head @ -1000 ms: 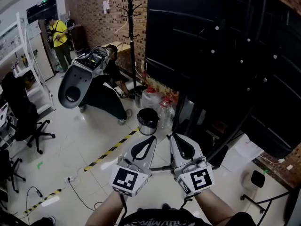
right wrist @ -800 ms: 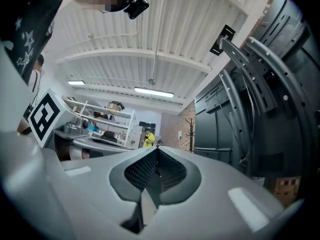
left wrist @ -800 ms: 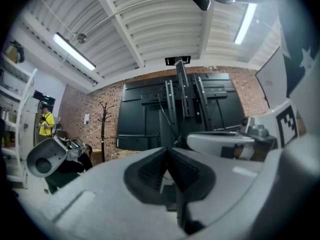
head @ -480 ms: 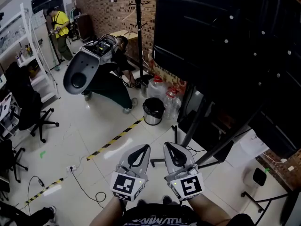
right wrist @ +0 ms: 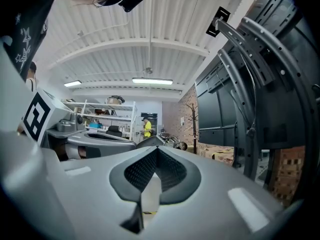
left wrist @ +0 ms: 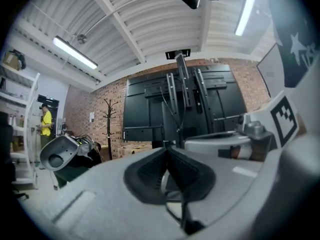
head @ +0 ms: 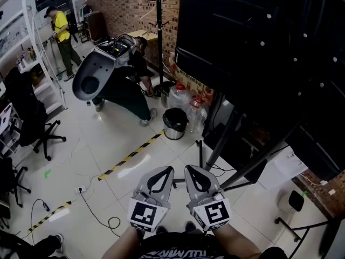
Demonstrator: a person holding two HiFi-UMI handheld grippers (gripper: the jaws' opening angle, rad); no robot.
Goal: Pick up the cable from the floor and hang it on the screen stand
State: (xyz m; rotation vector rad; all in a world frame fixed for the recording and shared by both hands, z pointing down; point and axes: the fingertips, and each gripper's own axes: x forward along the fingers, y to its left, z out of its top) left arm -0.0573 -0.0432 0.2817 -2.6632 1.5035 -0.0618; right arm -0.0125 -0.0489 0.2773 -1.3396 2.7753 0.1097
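**Both grippers pulled in close, cable (head: 112,222) still on the floor (head: 108,144)**

Over the last second the pair of grippers slid down and back toward the person's chest, and a loose coil of the cable came into sight on the tiles.

A big black screen (head: 259,31) filled the upper right, carried on a dark stand (head: 253,163) whose slanting legs reached the floor just ahead of the grippers. Off to the left a large grey machine shell (head: 94,74) tilted over, with a person in a yellow top (head: 59,28) well behind it near white shelves. A black coat rack (head: 160,15) stood against the brick wall. Below it sat a round bin (head: 175,124), with water bottles (head: 180,97) just beside it. A strip of black-and-yellow tape (head: 129,156) ran across the tiles.

The left gripper (head: 161,171) was clenched tight, jaw tips meeting, nothing between them. The right gripper (head: 194,170) was clenched just the same, and empty. They hung side by side, near each other.

The cable lay coiled on the floor left of the left gripper, apart from it, trailing toward a power strip (head: 81,189).
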